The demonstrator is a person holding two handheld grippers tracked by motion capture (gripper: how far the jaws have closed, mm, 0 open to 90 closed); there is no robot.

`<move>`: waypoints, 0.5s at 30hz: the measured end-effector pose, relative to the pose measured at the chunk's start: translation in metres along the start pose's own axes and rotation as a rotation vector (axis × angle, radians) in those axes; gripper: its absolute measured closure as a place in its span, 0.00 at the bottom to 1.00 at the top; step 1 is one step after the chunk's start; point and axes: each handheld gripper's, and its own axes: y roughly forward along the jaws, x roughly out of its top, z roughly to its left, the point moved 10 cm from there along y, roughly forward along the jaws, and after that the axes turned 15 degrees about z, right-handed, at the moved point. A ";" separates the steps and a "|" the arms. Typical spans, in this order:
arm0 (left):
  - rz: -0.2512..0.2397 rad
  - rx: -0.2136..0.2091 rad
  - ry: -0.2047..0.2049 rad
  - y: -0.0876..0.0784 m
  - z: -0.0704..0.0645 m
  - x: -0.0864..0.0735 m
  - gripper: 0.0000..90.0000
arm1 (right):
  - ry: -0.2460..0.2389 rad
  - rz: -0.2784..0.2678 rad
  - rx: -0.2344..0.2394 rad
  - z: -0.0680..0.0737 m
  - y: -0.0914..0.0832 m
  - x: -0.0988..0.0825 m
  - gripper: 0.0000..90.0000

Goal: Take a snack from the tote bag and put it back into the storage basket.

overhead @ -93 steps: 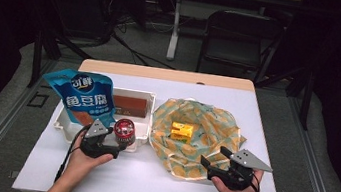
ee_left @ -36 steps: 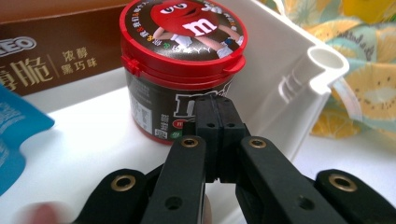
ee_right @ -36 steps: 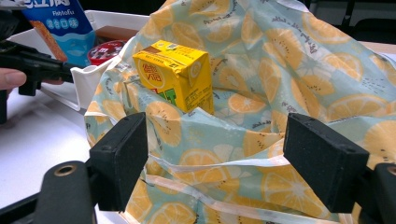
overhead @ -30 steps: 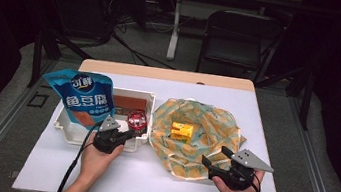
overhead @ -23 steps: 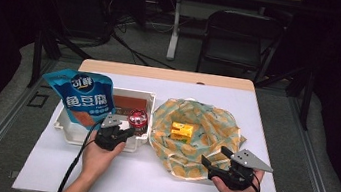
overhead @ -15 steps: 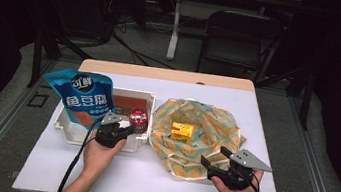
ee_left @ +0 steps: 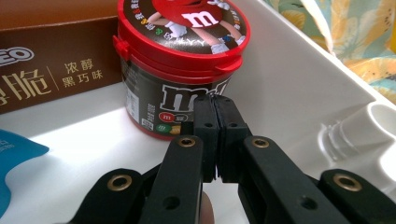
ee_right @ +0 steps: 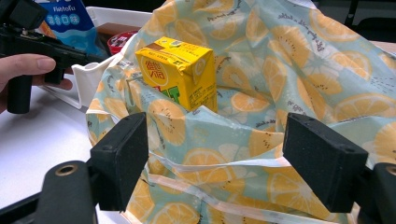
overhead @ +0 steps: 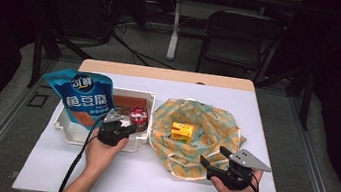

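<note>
Moved forward since the earliest frame: left hand-held gripper (overhead: pixel 126 129), from the bare surface in front of the white tray (overhead: pixel 72 132) up over the tray's near rim, now just short of the M&M's candy tub (ee_left: pixel 180 60). No change at the right hand-held gripper (overhead: pixel 210 161), parked at the near edge of the lemon-print cloth bag (overhead: pixel 214 127).

Left jaws clenched pad to pad with nothing between them, tips almost at the tub's label. Right jaws spread wide, empty, with the bag's rim lying between and below them but not pinched.

Tub standing upright inside the tray, just beside the brown biscuit box (ee_left: pixel 51 70), with the blue fish-tofu pouch (overhead: pixel 85 98) leaning over the tray's left part. Yellow drink carton (ee_right: pixel 180 72) sitting in the middle of the bag.

Handling, as a judgement: rigid plastic tub, round and glossy, likely light to middling in weight; smooth wall apt to slip or twist in a loose pinch. Best taken across the body below the red lid, jaws opened wider than the tub first; lid tab better avoided, since it may pop. Cloth bag soft and limp, to be held by a fold of its rim.

Left forearm reaching in from the bottom, wrist level, gripper pointing forward and slightly right. Right hand low at the surface's near right, gripper aimed left and forward at the bag.
</note>
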 end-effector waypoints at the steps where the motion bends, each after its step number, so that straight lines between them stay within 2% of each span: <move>1: 0.000 0.000 -0.002 0.000 0.000 0.000 0.98 | 0.001 -0.003 0.001 0.000 0.000 0.000 0.25; 5: 0.008 -0.013 -0.010 0.000 0.000 0.001 0.98 | -0.003 0.000 -0.003 0.001 0.000 0.000 0.25; 15: 0.015 0.000 -0.008 0.002 0.001 0.000 1.00 | -0.010 0.001 -0.005 0.002 0.000 0.001 0.25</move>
